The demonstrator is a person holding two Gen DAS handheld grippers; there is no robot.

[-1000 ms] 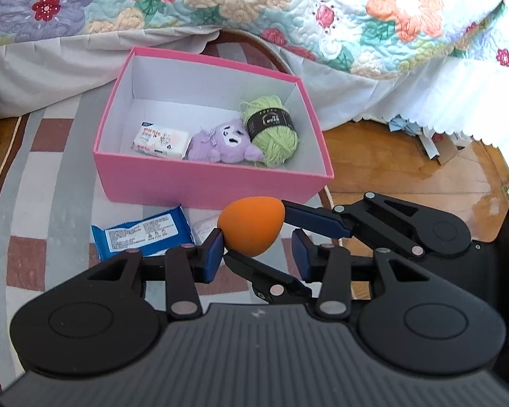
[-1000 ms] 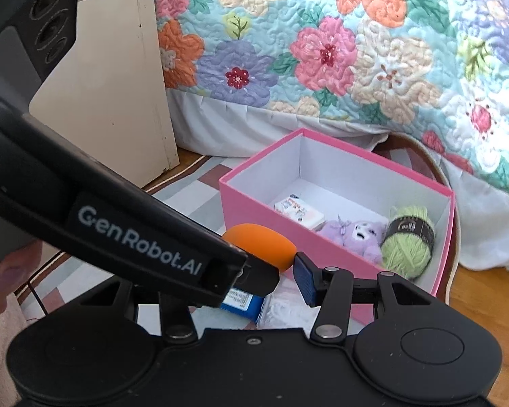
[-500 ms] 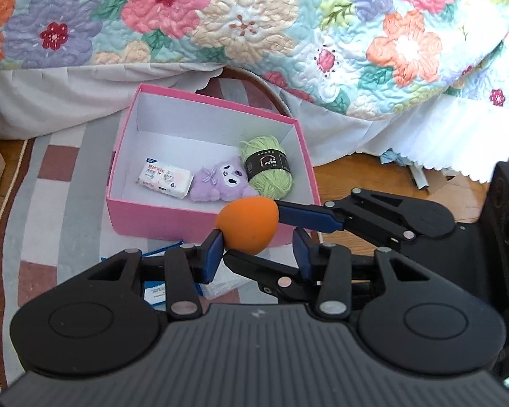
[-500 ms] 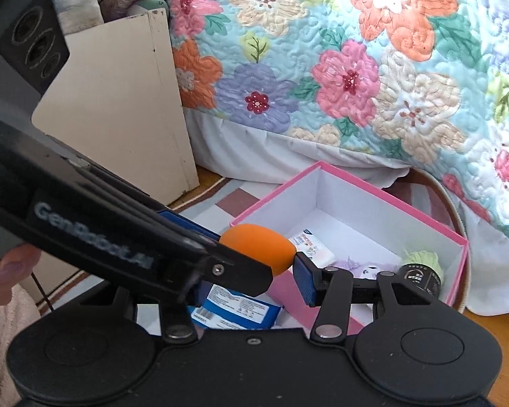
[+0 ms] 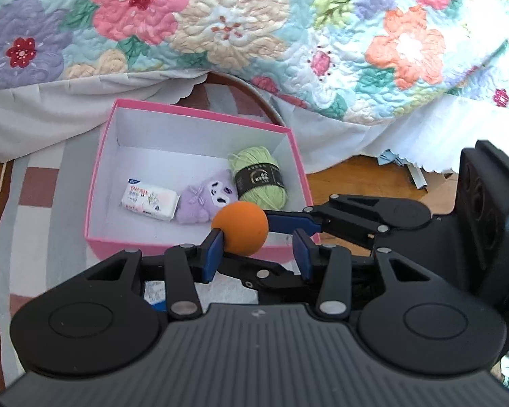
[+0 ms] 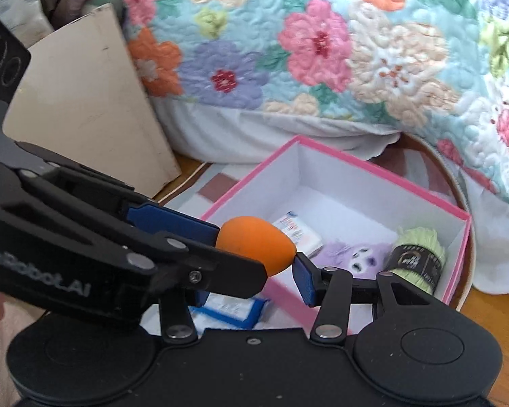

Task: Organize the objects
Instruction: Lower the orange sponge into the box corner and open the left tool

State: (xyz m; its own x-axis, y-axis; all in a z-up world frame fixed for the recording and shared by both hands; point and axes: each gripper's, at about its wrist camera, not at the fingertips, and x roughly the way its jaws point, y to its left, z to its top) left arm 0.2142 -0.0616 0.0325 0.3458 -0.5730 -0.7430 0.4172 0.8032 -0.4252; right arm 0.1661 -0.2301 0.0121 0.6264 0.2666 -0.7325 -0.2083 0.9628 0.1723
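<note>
An orange egg-shaped sponge (image 5: 240, 229) is pinched between one finger of each gripper, held over the front edge of the pink box (image 5: 200, 246). My left gripper (image 5: 256, 257) has wide jaws; only its left pad touches the sponge. My right gripper (image 6: 251, 271) also has wide jaws; its right pad (image 6: 305, 278) touches the sponge's tip (image 6: 254, 249). The right gripper's finger (image 5: 291, 220) presses the sponge from the right in the left wrist view. Inside the box lie a tissue pack (image 5: 149, 199), a purple plush (image 5: 205, 200) and green yarn (image 5: 259, 178).
A blue wipes packet (image 6: 230, 310) lies on the rug in front of the box. A floral quilt (image 5: 254, 34) hangs over the bed behind the box. A beige board (image 6: 81, 101) stands at the left. Wood floor with paper scraps (image 5: 410, 173) lies at the right.
Both grippers have risen and moved forward with the sponge, from in front of the box to above its front edge. The blue packet is now mostly hidden under the grippers.
</note>
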